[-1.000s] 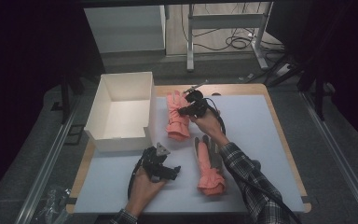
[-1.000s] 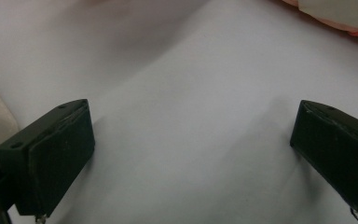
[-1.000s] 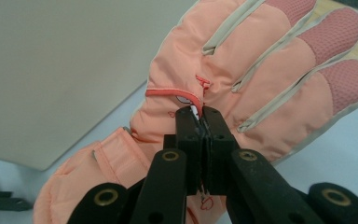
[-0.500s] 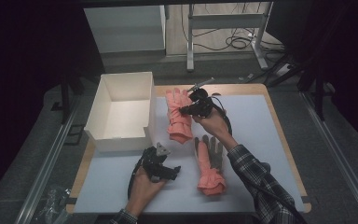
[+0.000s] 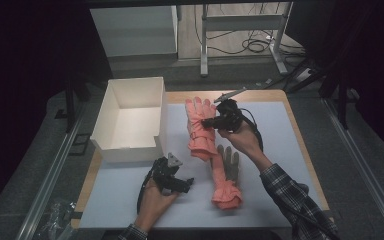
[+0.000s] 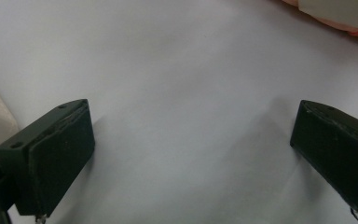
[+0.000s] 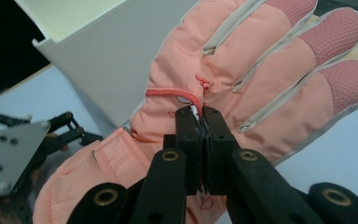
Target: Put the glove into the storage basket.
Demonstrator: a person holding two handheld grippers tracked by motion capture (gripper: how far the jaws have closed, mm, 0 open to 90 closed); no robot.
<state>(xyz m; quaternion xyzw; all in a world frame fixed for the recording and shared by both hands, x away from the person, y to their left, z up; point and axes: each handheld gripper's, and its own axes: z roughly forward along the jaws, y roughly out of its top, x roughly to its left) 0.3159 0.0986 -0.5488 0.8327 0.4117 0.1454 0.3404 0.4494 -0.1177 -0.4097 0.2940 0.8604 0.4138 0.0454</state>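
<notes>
Right gripper view: right gripper pinches the pink glove by its back beside the white box; left gripper gapes wide, empty, over the table.

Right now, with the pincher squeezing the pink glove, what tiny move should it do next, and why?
Probably carry the pink glove a little sideways toward the white box. The right gripper is shut on the glove's fabric, the box stands open right beside it, and the left gripper rests open over bare table, holding nothing. The second glove lies on the mat.
</notes>
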